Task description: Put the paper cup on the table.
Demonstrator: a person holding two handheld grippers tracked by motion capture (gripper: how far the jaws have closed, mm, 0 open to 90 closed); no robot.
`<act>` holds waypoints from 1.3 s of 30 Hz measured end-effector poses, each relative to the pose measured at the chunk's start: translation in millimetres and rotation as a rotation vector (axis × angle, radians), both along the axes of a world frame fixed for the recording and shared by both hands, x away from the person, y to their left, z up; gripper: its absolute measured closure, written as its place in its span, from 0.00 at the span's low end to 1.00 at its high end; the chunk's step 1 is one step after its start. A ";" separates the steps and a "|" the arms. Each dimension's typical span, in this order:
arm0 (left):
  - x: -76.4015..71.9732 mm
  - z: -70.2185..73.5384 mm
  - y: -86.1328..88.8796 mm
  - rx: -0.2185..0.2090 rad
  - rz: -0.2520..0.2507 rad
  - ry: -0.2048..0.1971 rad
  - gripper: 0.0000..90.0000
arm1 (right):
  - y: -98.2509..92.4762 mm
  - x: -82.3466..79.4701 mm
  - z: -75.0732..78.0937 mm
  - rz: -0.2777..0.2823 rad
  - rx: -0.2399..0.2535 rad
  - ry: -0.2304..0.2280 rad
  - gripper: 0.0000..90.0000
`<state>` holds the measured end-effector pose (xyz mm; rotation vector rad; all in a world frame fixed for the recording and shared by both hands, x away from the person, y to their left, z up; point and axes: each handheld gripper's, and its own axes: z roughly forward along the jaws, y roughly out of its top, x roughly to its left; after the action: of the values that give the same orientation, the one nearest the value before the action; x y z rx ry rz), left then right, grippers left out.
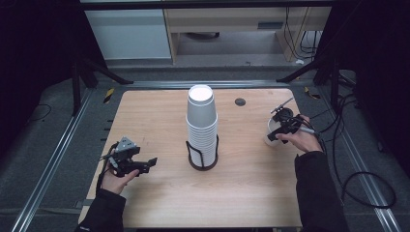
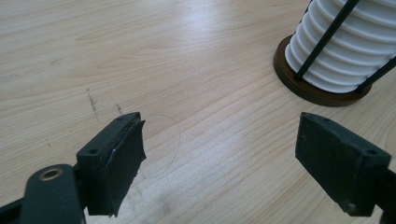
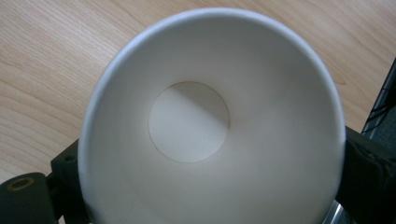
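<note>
Holding one white cup [image 3: 210, 126] mouth up, the right gripper [image 1: 283, 129] sits at the table's [image 1: 159, 116] right edge, far right of the stack of cups [image 1: 201, 125]; the left gripper [image 1: 145, 164] waits wide and empty.

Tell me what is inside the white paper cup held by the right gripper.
Nothing: in the right gripper view the paper cup shows bare white walls and a bare round bottom. The right gripper grips it from both sides. What lies under the cup on the table is covered.
</note>
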<state>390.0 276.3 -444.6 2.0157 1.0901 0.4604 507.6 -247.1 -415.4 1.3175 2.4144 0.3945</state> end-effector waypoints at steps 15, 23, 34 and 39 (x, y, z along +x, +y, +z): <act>0.3 -1.6 -1.3 0.009 -0.011 0.009 0.16 | 0.8 6.7 -12.6 0.010 -0.045 0.055 0.07; 0.8 -2.3 -0.9 0.008 -0.012 0.012 0.16 | 0.8 6.2 -13.8 0.014 -0.032 0.053 0.05; 0.0 -1.0 0.4 0.008 -0.011 0.009 0.16 | 1.0 -8.4 8.9 0.029 0.058 -0.034 0.01; 0.0 -1.4 0.6 0.010 -0.010 0.008 0.16 | -0.4 -30.7 30.8 0.058 0.086 -0.131 0.01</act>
<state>390.0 277.0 -446.0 2.0324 1.0838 0.4539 477.0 -247.5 -384.6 1.2181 2.3537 0.5887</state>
